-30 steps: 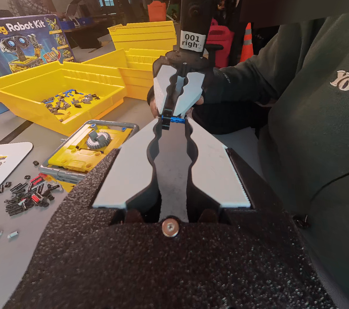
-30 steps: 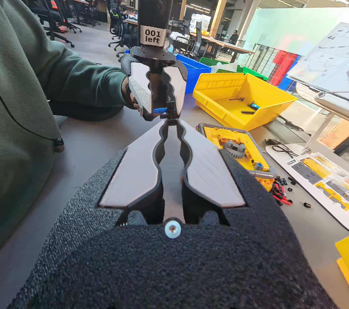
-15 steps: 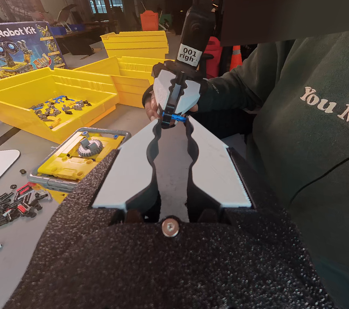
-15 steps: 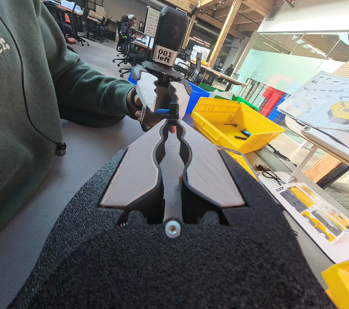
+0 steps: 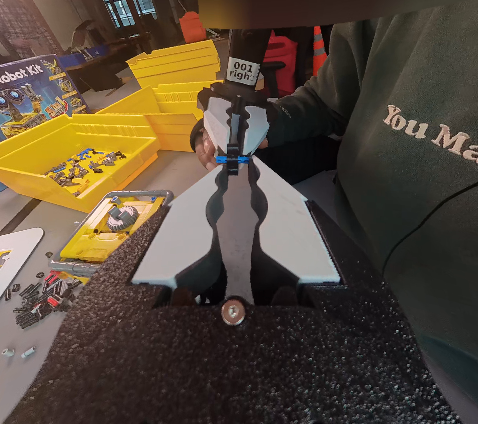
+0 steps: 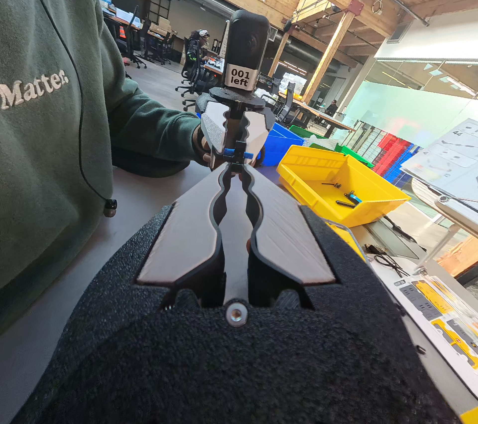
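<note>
The two tools meet tip to tip in mid-air above the grey tabletop [image 5: 165,173], at the centre of both frames. In the left wrist view, the left tool [image 5: 234,170] is clenched on a small black connector piece [image 5: 232,152], through which a blue pin [image 5: 232,159] runs crosswise. The right tool [image 5: 234,152] comes in from the upper centre of that frame, its fingers nearly closed around the same black piece — it seems to pinch the upper end, though the contact is hard to make out.

The right wrist view shows the same meeting from the other side: right tool [image 6: 236,168] tips closed at the lower end of the black piece [image 6: 238,152], the blue pin [image 6: 236,152] sticking out both sides, and the left tool [image 6: 234,150] facing it, held by a hand [image 6: 204,145] in a green sleeve.

At the left of the left wrist view lie a yellow bin [image 5: 28,168] of small parts, a yellow and grey assembly [image 5: 103,238] bearing a grey gear [image 5: 121,216], and, in the lower left, a scatter of black and red pins [image 5: 38,300]. At the right of the right wrist view sits another yellow bin [image 6: 320,173], with printed instruction sheets [image 6: 434,308] in the lower right.
</note>
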A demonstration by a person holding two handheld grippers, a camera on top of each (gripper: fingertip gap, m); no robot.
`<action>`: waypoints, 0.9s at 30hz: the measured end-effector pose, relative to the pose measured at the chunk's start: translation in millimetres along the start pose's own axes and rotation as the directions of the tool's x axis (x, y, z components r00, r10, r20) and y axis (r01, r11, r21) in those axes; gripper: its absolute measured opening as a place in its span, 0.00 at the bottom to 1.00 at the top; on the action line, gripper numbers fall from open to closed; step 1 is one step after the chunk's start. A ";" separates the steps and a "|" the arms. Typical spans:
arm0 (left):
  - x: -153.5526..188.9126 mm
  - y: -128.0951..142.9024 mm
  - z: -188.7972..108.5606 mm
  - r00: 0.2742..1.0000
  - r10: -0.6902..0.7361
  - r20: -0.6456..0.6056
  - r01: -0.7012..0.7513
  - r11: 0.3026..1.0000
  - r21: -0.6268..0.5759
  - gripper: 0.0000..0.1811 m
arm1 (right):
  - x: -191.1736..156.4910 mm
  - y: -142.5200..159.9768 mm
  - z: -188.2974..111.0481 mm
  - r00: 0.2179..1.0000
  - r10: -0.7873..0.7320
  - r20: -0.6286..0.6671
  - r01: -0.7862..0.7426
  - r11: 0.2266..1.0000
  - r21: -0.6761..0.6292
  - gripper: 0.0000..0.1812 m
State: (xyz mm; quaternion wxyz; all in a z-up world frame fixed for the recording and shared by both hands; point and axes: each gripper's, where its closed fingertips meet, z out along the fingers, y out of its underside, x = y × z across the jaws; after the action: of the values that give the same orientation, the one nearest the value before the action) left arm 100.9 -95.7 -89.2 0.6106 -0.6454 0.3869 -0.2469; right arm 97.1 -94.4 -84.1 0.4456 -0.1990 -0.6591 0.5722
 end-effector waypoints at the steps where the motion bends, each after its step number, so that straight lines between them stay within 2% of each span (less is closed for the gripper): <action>1: 0.1 0.9 0.3 1.000 0.000 0.000 0.000 1.000 -0.003 0.08 | 0.2 0.9 -0.2 1.000 0.010 0.003 -0.010 1.000 -0.002 0.04; 10: -4.7 5.1 2.4 1.000 -0.017 0.015 0.017 1.000 -0.007 0.09 | 4.8 5.9 -2.3 0.997 0.076 0.000 -0.076 0.997 0.004 0.04; 16: -11.6 25.0 3.0 0.999 -0.025 0.028 0.027 0.998 -0.063 0.09 | 9.0 26.4 -1.6 0.990 0.143 -0.005 -0.143 0.986 -0.083 0.04; 21: -13.7 30.6 2.9 0.998 -0.049 0.026 0.051 0.995 -0.084 0.09 | 10.3 32.0 -1.5 0.988 0.154 -0.012 -0.155 0.982 -0.112 0.04; 24: -18.5 37.4 4.1 0.993 -0.114 0.035 0.117 0.988 -0.100 0.09 | 14.1 41.3 -2.1 0.968 0.249 -0.021 -0.250 0.958 -0.143 0.04; 27: -27.9 41.7 6.5 0.943 -0.331 0.036 0.333 0.940 -0.076 0.09 | 23.2 50.2 -3.7 0.907 0.417 -0.052 -0.420 0.895 -0.149 0.04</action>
State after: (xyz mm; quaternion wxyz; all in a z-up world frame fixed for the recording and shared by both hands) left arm 81.6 -67.6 -126.6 0.5379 -0.7285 0.2751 -0.3230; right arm 75.5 -61.0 -122.7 0.3013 -0.3759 -0.6396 0.5990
